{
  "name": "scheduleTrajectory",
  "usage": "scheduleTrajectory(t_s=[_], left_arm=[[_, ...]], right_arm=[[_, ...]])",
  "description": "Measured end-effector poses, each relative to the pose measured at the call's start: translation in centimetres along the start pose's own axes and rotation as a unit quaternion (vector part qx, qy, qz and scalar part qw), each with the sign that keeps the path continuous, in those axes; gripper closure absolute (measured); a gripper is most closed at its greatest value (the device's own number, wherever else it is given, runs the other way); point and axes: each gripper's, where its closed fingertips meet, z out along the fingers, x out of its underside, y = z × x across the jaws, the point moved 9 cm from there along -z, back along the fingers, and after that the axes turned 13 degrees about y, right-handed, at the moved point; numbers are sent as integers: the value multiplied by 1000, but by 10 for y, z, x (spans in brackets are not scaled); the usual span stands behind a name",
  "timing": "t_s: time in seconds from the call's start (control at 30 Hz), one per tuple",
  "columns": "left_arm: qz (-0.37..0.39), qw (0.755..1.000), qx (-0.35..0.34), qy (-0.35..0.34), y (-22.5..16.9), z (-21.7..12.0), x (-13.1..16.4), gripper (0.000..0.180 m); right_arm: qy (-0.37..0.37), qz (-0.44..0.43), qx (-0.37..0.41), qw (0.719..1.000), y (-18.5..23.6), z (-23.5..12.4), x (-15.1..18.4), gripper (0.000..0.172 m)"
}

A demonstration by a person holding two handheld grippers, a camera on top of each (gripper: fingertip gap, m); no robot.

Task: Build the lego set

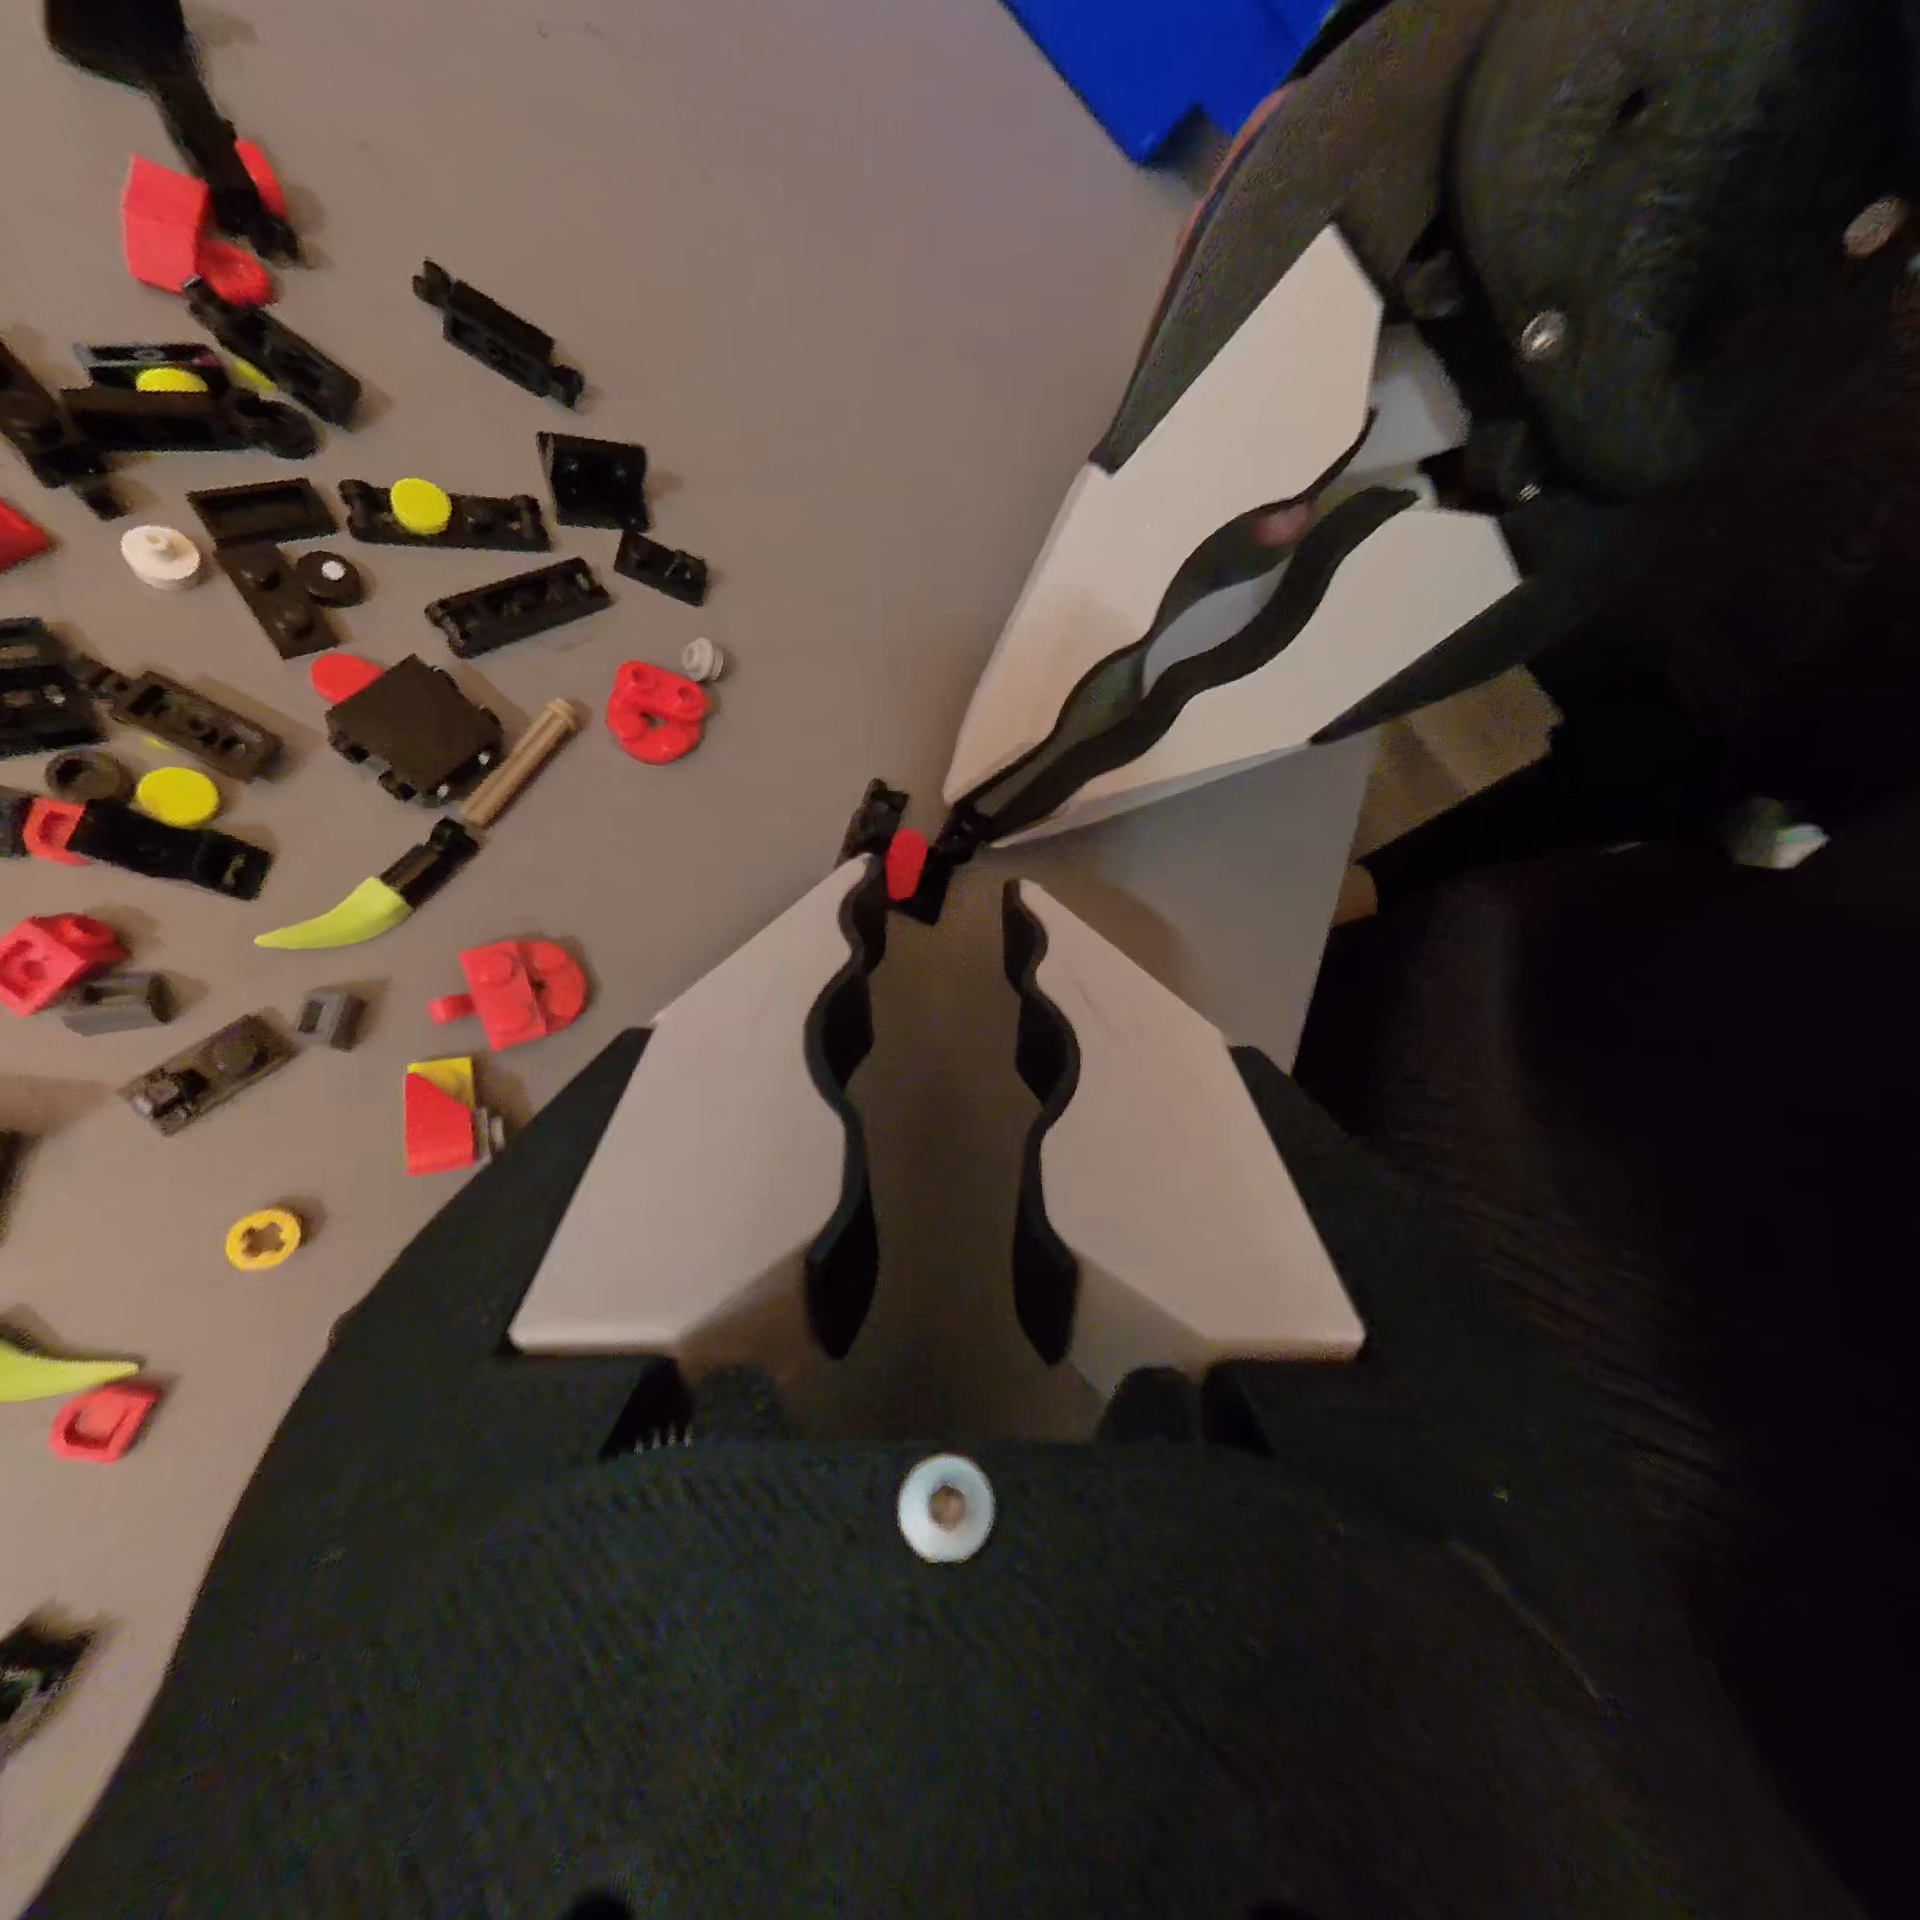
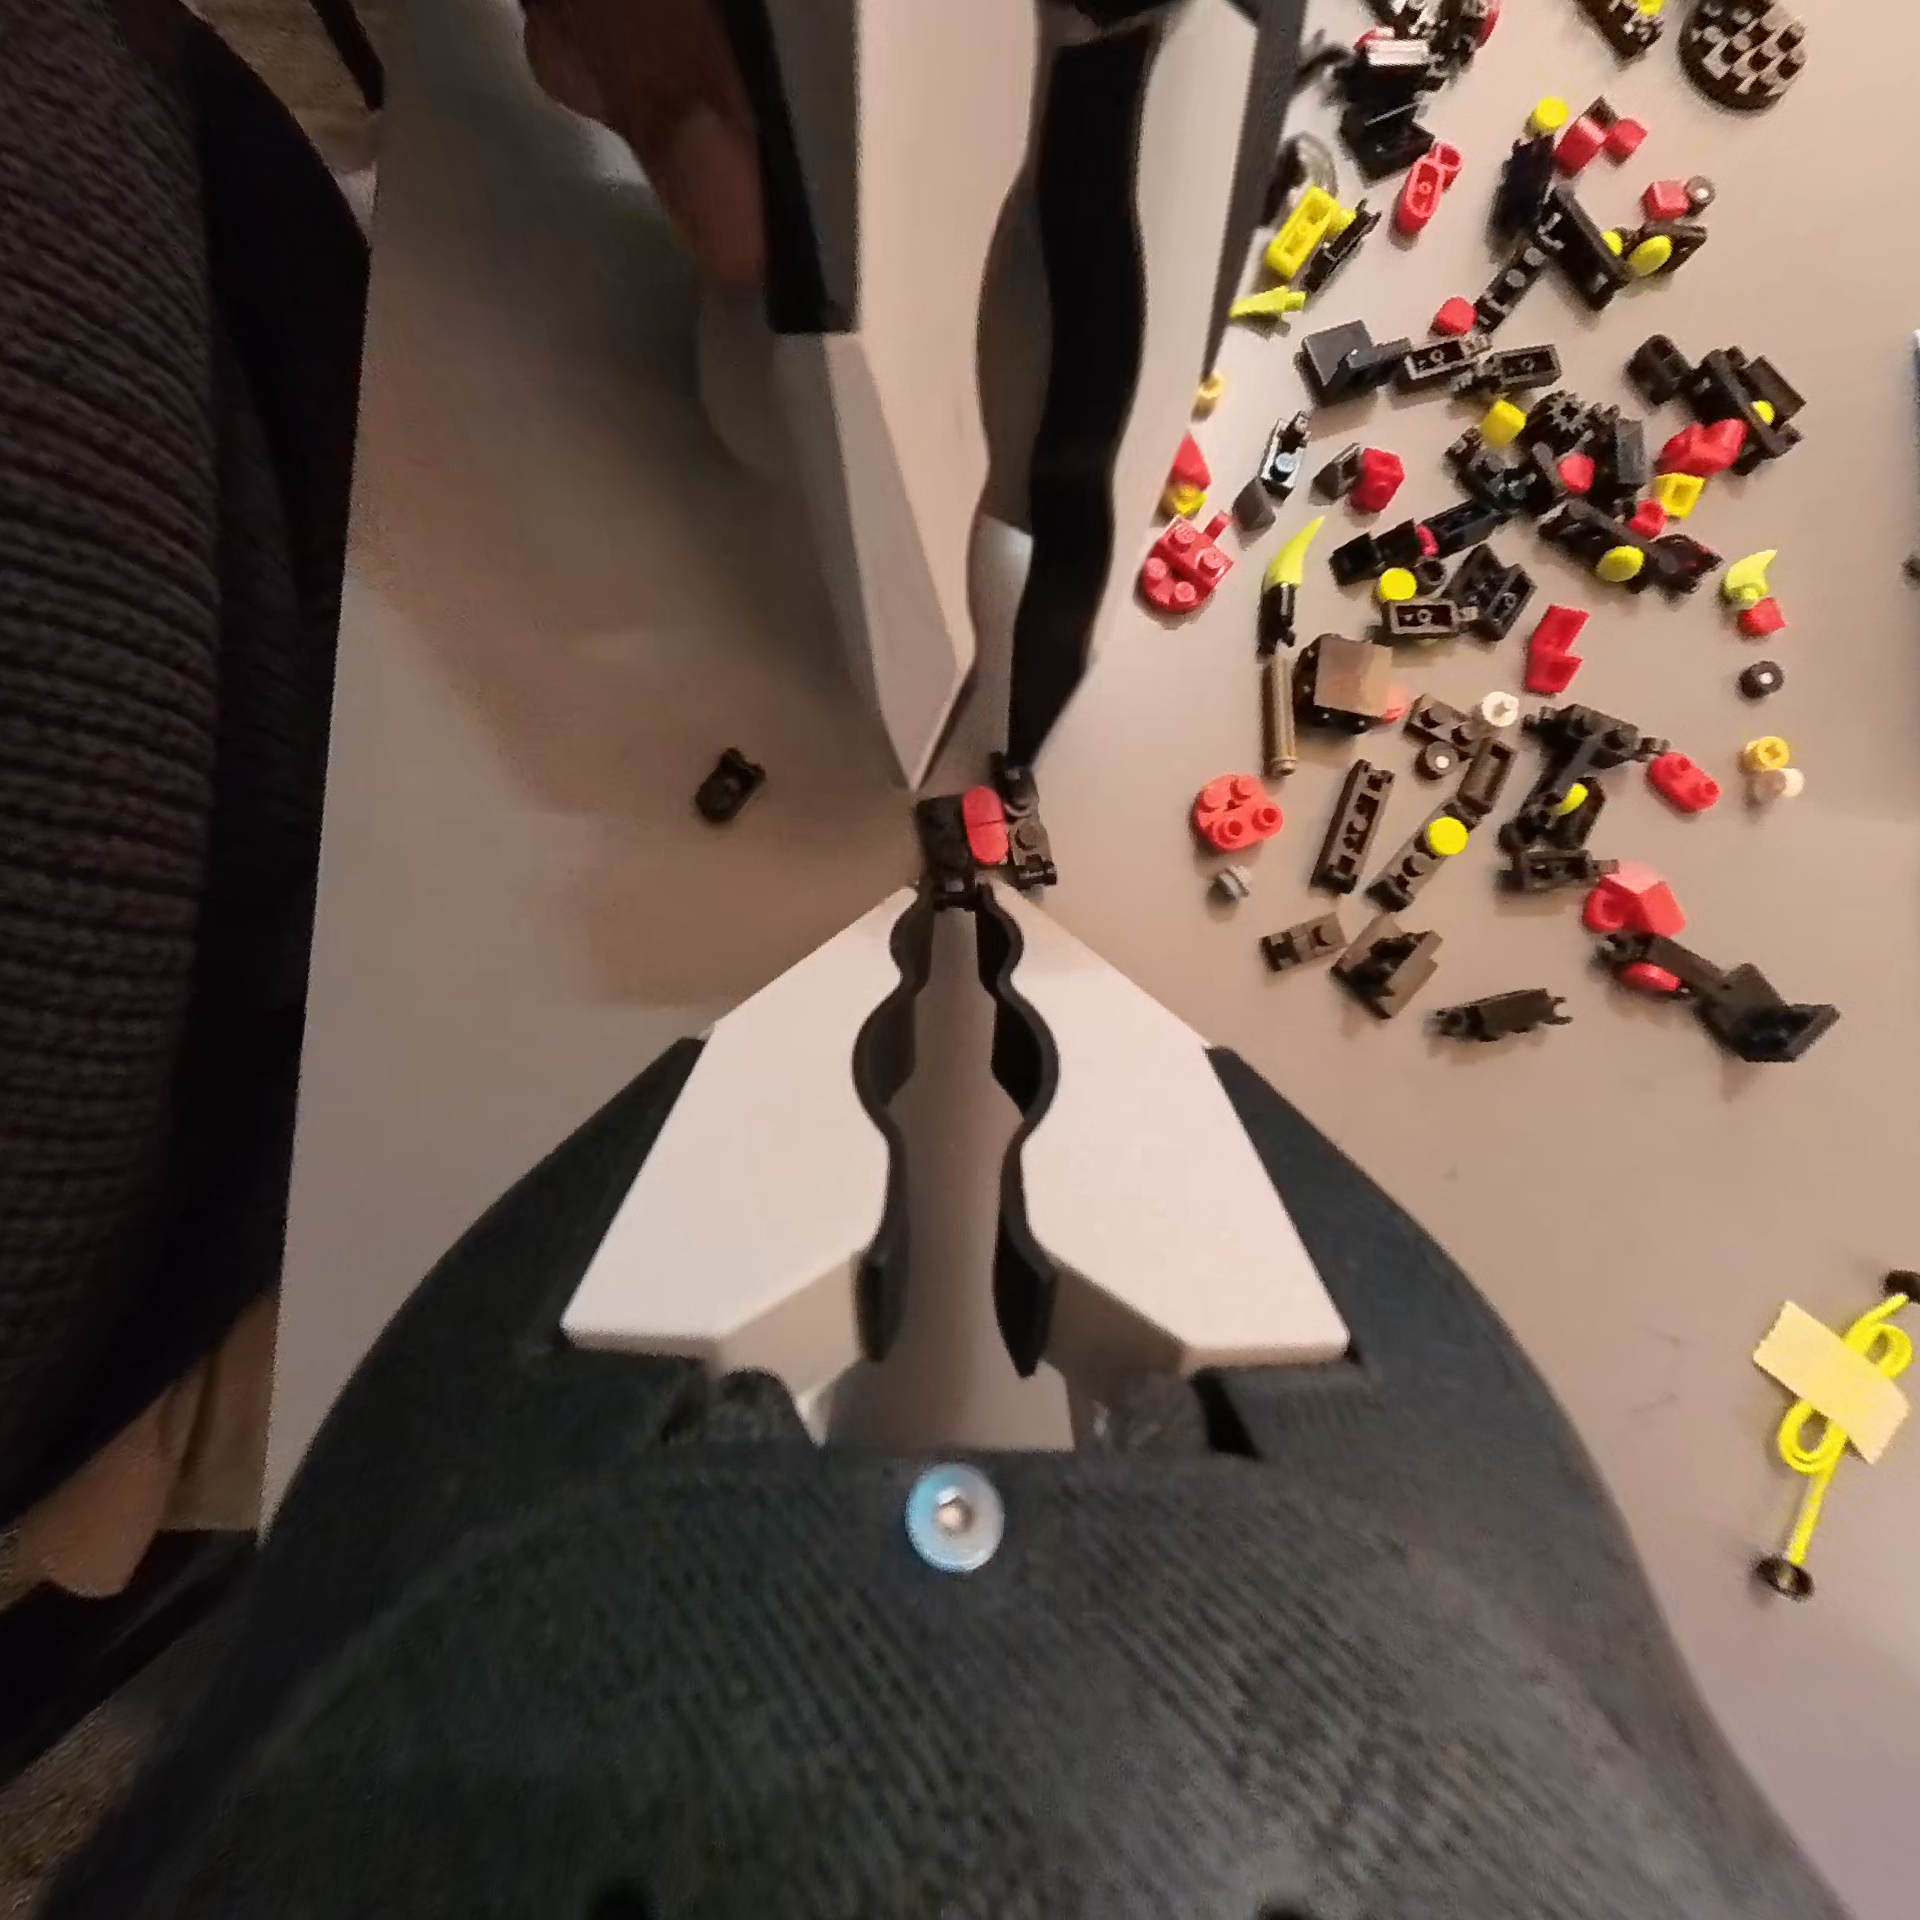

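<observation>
Where the two grippers meet above the grey table [image 1: 790, 208], one small brick assembly [image 2: 985, 831] sits between them — black plates with one red rounded tile on top. The right gripper [image 2: 951, 902] has its fingers clenched on the assembly's near black end; both tips press against it in the right wrist view. The left gripper [image 1: 940, 883] stands released: its left fingertip [image 1: 857, 883] is right at the assembly's edge, the other tip well clear of it, gap between them plain.

Counts, left wrist view: two lime claw pieces — one whole [image 1: 338, 914], one cut by the left edge [image 1: 52, 1371]. Three yellow round tiles, one yellow ring [image 1: 265, 1238], one tan pin [image 1: 517, 761], one white round stud piece [image 1: 161, 556], one small grey stud [image 1: 703, 659]. Roughly ten red pieces and well over a dozen black plates; the exact totals are hard to fix where they overlap.

Right wrist view: one lone black clip piece [image 2: 727, 784] lies apart from the pile [image 2: 1538, 520]. One lime cord under a pale tape strip [image 2: 1834, 1382], partly cut off at the edge.

Hidden or unclear: the assembly's underside, the far end of the pile, a blue object [image 1: 1153, 62] cropped at the top. A dark knit sleeve [image 2: 104, 623] fills the left margin.
</observation>
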Motion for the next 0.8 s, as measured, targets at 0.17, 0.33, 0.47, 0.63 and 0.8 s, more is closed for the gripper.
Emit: scheduleTrajectory(t_s=[0.17, 0.33, 0.47, 0.63, 0.8], left_arm=[[53, 994, -96, 9, -2, 10, 0, 145], [78, 988, -132, 12, -4, 12, -1, 145], [81, 987, -136, 15, -4, 12, 0, 144], [86, 985, -149, 18, -4, 9, 2, 140], [83, 985, -151, -10, 1, -17, 2, 145]], right_arm=[[1, -1, -2, 1000, 0, 1, 0, 165], [0, -1, 3, 1000, -2, -1, -1, 165], [-9, 15, 16, 1000, -8, -4, -1, 165], [-15, 40, 47, 998, -20, -4, -5, 165], [-4, 35, 64, 997, -29, 3, -11, 166]])
